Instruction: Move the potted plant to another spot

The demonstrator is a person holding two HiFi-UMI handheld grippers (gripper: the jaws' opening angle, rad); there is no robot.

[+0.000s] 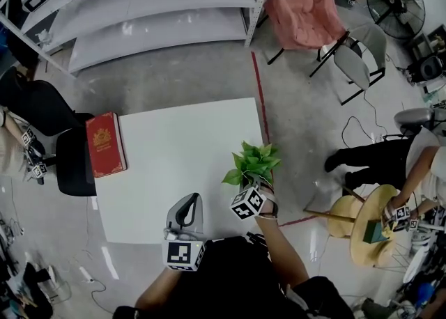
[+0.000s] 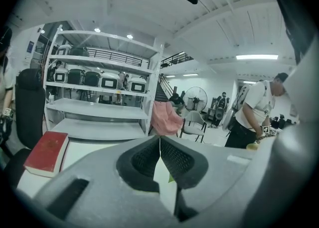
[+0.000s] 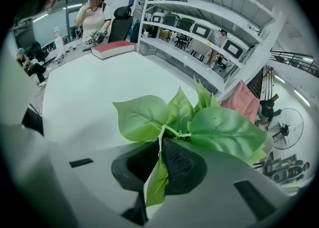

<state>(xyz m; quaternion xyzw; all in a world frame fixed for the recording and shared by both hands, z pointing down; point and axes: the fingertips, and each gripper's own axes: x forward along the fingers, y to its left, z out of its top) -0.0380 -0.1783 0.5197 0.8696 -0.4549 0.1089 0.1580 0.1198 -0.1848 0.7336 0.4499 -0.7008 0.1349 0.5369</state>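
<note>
The potted plant [image 1: 252, 164] shows as a cluster of green leaves at the white table's [image 1: 181, 136] right front edge; its pot is hidden. My right gripper [image 1: 260, 185] sits just under the leaves. In the right gripper view its jaws [image 3: 162, 145] are shut on a thin stem and one leaf of the plant [image 3: 209, 125]. My left gripper [image 1: 188, 205] hovers over the table's front edge, left of the plant. Its jaws [image 2: 159, 150] are shut with nothing between them.
A red book [image 1: 105, 143] lies on the table's left edge beside a black office chair [image 1: 73, 164]. White shelving [image 1: 153, 11] stands beyond the table. A pink chair [image 1: 303, 1] and a grey chair [image 1: 359, 60] are at the back right. A person works at a round wooden stool [image 1: 373, 230].
</note>
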